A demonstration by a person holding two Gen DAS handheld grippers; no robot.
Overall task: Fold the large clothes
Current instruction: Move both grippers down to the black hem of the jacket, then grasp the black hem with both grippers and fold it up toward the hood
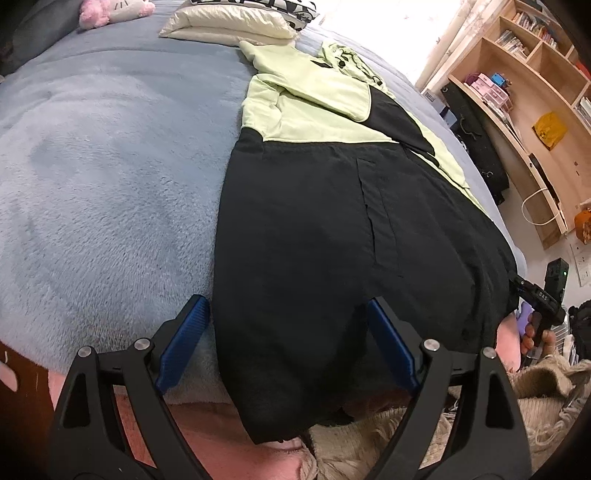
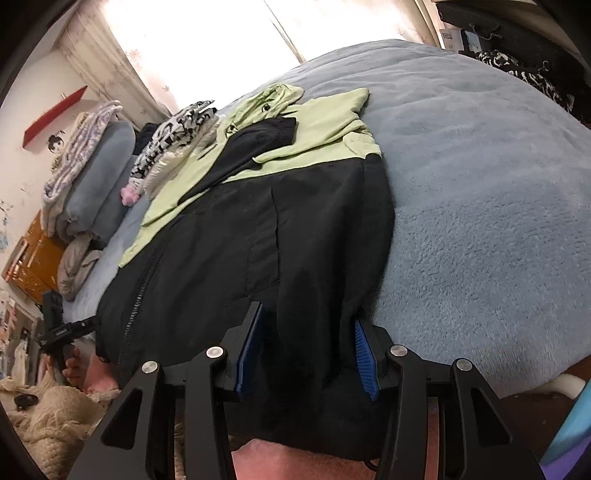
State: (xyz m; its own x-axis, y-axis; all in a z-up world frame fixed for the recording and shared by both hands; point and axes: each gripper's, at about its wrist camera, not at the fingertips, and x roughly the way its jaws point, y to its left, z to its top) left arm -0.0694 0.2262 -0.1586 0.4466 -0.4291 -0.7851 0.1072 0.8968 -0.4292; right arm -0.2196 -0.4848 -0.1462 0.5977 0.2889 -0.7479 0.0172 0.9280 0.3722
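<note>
A large jacket (image 1: 317,229), black below and pale green above, lies flat on a blue-grey fleece blanket (image 1: 103,177); its black hem hangs over the near bed edge. My left gripper (image 1: 286,306) is open wide at the hem's left corner. One finger is over the blanket beside the jacket's edge, the other over black cloth. My right gripper (image 2: 306,315) stands about half open at the hem's right corner of the jacket (image 2: 229,236). Black cloth lies between its blue pads (image 2: 364,358), and I see no clamping. Each view catches the other gripper at its edge.
Cream and patterned pillows (image 1: 229,22) and a pink plush toy (image 1: 110,11) lie at the head of the bed. A wooden bookshelf (image 1: 532,92) stands to the right. Rolled bedding (image 2: 96,177) is stacked at the far left. A cream knitted sleeve (image 2: 48,417) is near the bed edge.
</note>
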